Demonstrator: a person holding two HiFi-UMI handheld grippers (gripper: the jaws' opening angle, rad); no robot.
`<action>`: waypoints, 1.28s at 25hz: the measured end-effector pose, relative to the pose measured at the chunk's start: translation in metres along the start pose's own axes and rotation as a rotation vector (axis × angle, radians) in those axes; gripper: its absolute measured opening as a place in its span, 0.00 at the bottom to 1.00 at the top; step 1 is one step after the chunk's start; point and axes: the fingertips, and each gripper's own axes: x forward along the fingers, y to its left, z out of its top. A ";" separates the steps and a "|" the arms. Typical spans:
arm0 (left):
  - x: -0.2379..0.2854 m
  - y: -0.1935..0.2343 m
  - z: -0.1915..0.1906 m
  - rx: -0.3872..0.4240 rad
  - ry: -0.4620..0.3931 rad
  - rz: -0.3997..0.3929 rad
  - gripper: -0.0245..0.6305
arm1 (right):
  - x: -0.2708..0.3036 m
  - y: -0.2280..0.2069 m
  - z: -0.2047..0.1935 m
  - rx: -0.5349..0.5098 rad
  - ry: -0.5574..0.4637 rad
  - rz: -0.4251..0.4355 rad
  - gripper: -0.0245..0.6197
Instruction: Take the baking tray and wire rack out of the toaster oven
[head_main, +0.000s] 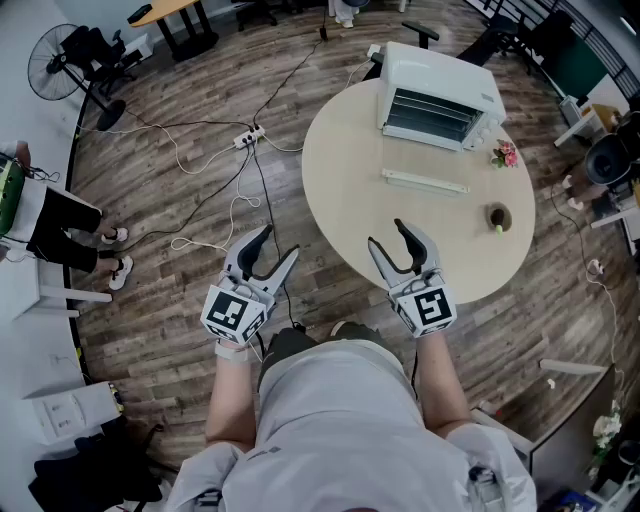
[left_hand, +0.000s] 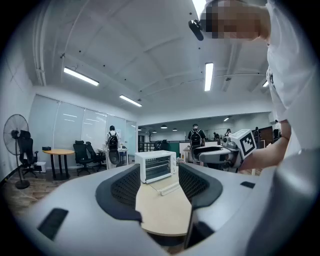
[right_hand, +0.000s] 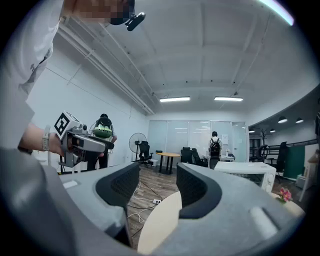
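- Hovering beside the tabletop (head_main: 345, 190), the left gripper (head_main: 280, 242) held nothing, fingers (head_main: 258, 246) apart.
- Right gripper (head_main: 386, 233): fingers wide apart, empty.
- Toaster oven (head_main: 440, 95) stood well beyond.

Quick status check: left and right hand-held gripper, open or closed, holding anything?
Left hand-held gripper: open, holding nothing.
Right hand-held gripper: open, holding nothing.

Round beige desk (head_main: 345, 190): boxy white toaster oven (head_main: 440, 100) at far side, pink flowers (head_main: 505, 155) beside it. Left gripper (head_main: 280, 241) over floor, right gripper (head_main: 386, 233) over desk edge, jaws apart.
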 end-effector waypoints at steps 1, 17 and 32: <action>0.003 -0.002 -0.002 -0.002 0.000 0.001 0.38 | -0.003 -0.004 -0.002 0.010 0.002 -0.007 0.40; 0.036 0.001 -0.020 -0.020 0.050 0.009 0.38 | 0.006 -0.028 -0.027 0.073 0.022 0.003 0.39; 0.115 0.140 -0.032 -0.100 0.042 -0.085 0.38 | 0.143 -0.069 -0.052 0.154 0.092 -0.095 0.39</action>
